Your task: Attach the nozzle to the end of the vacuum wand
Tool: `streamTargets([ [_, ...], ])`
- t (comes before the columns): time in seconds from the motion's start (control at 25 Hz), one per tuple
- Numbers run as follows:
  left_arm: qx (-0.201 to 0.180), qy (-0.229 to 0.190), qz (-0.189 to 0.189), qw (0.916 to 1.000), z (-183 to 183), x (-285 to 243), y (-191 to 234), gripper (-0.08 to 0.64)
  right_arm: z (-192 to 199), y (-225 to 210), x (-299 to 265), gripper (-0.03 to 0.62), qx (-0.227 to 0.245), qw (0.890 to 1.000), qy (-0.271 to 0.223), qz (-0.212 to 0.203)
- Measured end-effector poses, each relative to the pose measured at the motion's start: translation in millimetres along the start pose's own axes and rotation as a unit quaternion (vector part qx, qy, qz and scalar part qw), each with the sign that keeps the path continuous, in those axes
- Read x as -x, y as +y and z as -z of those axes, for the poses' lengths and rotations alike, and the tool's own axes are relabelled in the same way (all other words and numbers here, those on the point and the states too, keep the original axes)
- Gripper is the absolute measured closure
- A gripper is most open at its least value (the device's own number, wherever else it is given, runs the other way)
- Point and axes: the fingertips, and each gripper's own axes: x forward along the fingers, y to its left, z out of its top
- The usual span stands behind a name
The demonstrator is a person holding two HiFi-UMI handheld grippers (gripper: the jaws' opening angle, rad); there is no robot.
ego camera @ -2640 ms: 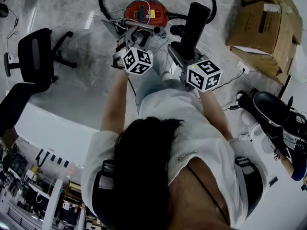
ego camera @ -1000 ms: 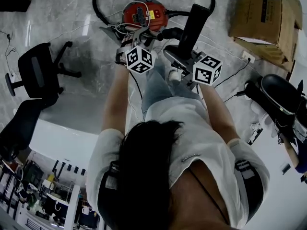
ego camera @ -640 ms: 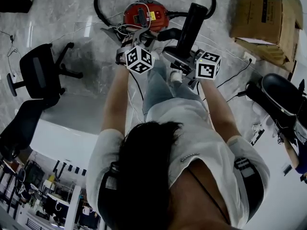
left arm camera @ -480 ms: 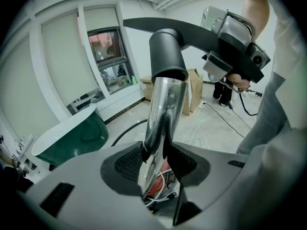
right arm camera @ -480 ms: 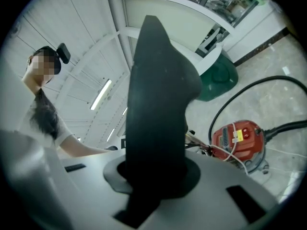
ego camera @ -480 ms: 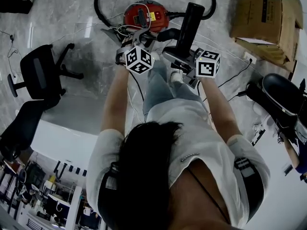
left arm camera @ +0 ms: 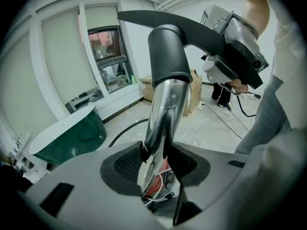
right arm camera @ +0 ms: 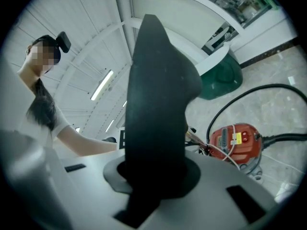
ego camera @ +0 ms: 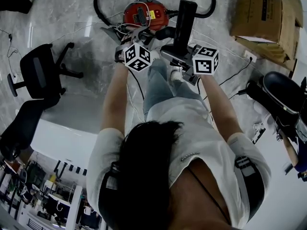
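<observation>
Left tongs (left arm camera: 154, 151) pinch the chrome wand (left arm camera: 162, 104); right tongs (right arm camera: 152, 176) pinch the black nozzle (right arm camera: 158, 99) sleeved over its end.

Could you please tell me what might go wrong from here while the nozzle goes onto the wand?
1. The shiny wand could slide in the left claw under the push.
2. The long nozzle is held by the right claw alone, so its collar might tilt and jam.
</observation>
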Motion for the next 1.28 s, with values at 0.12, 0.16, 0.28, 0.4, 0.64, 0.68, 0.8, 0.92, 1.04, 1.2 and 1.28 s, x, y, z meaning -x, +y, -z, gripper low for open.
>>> streamTargets([
  [0.12,0.0,0.0,0.003,1.0,0,0,1,0.403,0,0,-2,0.52,0.013,1.0,0.005,0.013],
  [0.16,0.0,0.0,0.004,1.0,0,0,2,0.403,0,0,-3,0.52,0.014,1.0,0.005,0.016],
  [0.28,0.004,0.001,0.008,1.0,-1,0,1,0.402,0,1,-3,0.522,0.017,1.0,0.002,0.023],
  [0.4,0.004,0.002,0.012,0.9999,-1,0,1,0.402,1,1,-3,0.522,0.023,0.999,0.001,0.032],
  [0.64,0.009,-0.001,0.006,0.9999,-1,0,0,0.4,4,0,-3,0.522,0.032,0.999,0.006,0.037],
  [0.68,0.01,-0.001,0.006,0.9999,-1,0,1,0.4,3,1,-4,0.522,0.035,0.999,0.009,0.039],
  [0.8,0.013,-0.002,0.005,0.9999,-1,2,3,0.4,3,2,-6,0.522,0.05,0.997,0.014,0.051],
  [0.92,0.016,-0.003,0.005,0.9999,0,2,2,0.399,5,3,-8,0.522,0.056,0.996,0.007,0.064],
  [1.04,0.016,0.0,0.01,0.9998,2,1,2,0.397,6,2,-11,0.522,0.063,0.995,0.003,0.079],
  [1.2,0.017,0.003,0.015,0.9998,1,1,2,0.397,7,0,-11,0.522,0.069,0.993,-0.003,0.095],
  [1.28,0.019,0.003,0.014,0.9997,0,1,2,0.397,7,0,-11,0.522,0.072,0.992,-0.004,0.1],
])
